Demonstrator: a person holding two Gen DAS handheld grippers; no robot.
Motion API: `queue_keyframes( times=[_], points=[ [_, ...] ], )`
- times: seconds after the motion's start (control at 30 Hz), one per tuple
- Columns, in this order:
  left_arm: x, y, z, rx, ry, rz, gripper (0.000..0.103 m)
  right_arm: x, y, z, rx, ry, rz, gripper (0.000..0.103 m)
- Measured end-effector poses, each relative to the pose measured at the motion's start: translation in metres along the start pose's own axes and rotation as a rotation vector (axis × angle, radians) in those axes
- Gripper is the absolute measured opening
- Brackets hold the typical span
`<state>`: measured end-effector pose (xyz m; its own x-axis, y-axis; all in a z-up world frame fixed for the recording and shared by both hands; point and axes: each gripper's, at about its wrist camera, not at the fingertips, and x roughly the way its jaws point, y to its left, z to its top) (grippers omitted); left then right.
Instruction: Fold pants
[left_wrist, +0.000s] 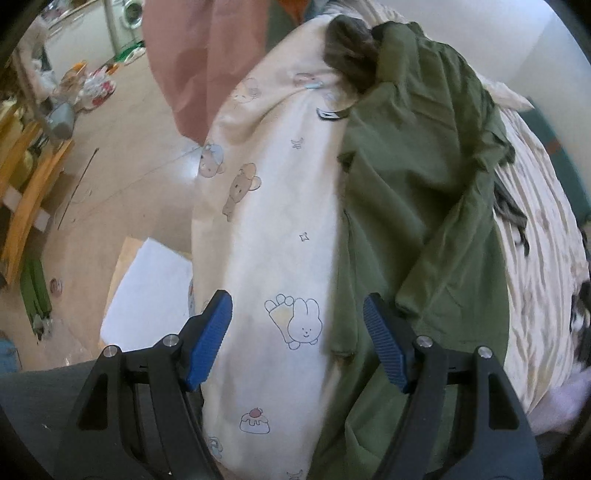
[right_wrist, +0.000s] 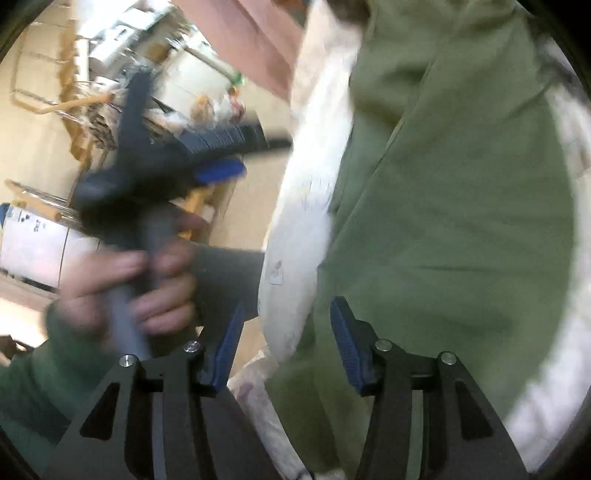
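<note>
bed (left_wrist: 535, 229) | cartoon-print cream sheet (left_wrist: 280, 229) | olive pants (left_wrist: 424, 177) on top (rumpled)

The pants (left_wrist: 417, 192) lie spread on the bed (left_wrist: 535, 258), partly over a printed cover (left_wrist: 273, 229) that runs along their left side. A dark garment (left_wrist: 351, 51) sits at the far end, touching both pants and cover. In the left wrist view the left hand-held gripper (left_wrist: 297, 339) hangs above the seam where cover meets pants, jaws apart, nothing between them. In the right wrist view the right hand-held gripper (right_wrist: 286, 347) stands over the same edge, jaws apart. The floor (left_wrist: 122, 177) lies left of the bed.
</note>
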<state>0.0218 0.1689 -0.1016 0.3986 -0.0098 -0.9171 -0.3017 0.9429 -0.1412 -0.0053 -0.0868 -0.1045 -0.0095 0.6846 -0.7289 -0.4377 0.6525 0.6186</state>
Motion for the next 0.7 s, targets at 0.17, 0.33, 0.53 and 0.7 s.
queue_keyframes(
  times=[0.17, 0.33, 0.53, 0.7],
  points=[
    [0.001, -0.004, -0.009, 0.024, 0.005, 0.012, 0.071, -0.052, -0.026, -0.042, -0.008, 0.036, -0.160, 0.052],
    [-0.004, -0.020, -0.012, 0.091, -0.037, 0.029, 0.071, -0.014, -0.027, -0.083, 0.011, 0.210, -0.177, 0.052],
    [-0.004, -0.027, -0.019, 0.131, -0.037, 0.038, 0.071, 0.032, 0.012, -0.102, -0.132, 0.229, -0.219, 0.001],
    [-0.011, -0.027, -0.018, 0.118, -0.054, 0.024, 0.071, 0.032, 0.098, -0.128, -0.427, 0.272, -0.121, 0.001]
  ],
)
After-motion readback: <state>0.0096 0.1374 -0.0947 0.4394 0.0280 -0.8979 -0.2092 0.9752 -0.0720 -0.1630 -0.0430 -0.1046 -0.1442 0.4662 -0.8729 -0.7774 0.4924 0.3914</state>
